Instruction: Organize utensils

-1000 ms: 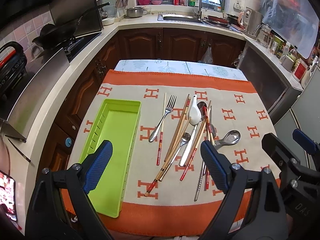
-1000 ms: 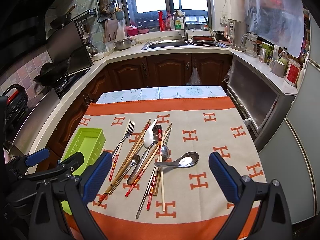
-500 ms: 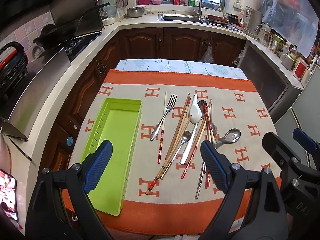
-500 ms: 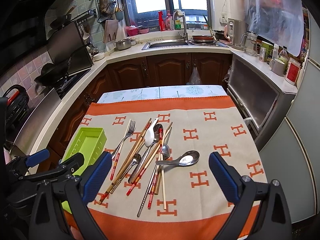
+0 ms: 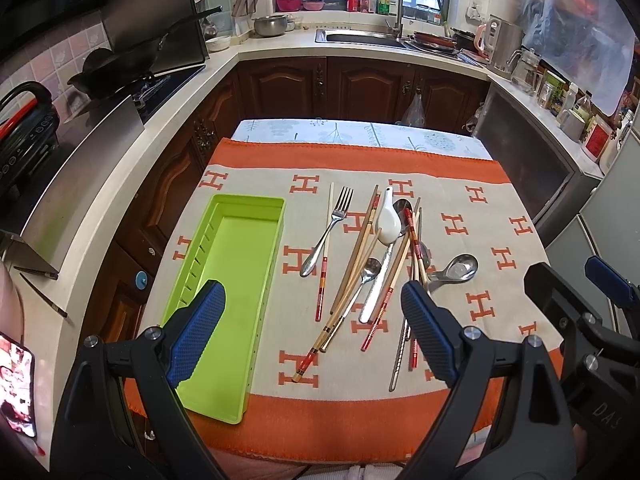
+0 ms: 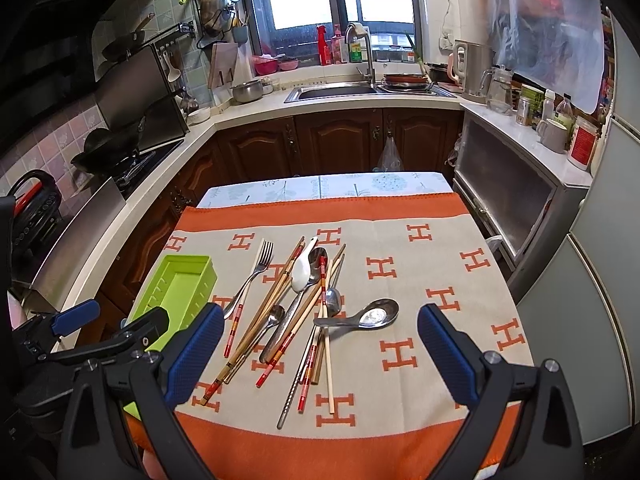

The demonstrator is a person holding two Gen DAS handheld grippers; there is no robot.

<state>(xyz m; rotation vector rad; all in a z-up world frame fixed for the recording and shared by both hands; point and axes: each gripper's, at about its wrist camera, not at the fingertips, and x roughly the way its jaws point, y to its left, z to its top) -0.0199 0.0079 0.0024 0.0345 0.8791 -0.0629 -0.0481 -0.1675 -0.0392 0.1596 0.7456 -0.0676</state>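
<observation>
Orange-bordered beige cloth with an H pattern (image 5: pixel 460 184) covers the desk. Near the desk's left edge lies the long lime-green plastic tray (image 5: pixel 236 264), holding nothing. At mid-desk, beside the tray, a loose heap of wooden and red-tipped chopsticks (image 6: pixel 280 304) overlaps a steel fork (image 5: pixel 328 232), a white ceramic spoon (image 5: pixel 389 222) and a wide steel spoon (image 6: pixel 370 316). Left tool (image 5: pixel 312 332) and right tool (image 6: pixel 320 352) hang above the near edge, fingers spread wide, gripping nothing.
</observation>
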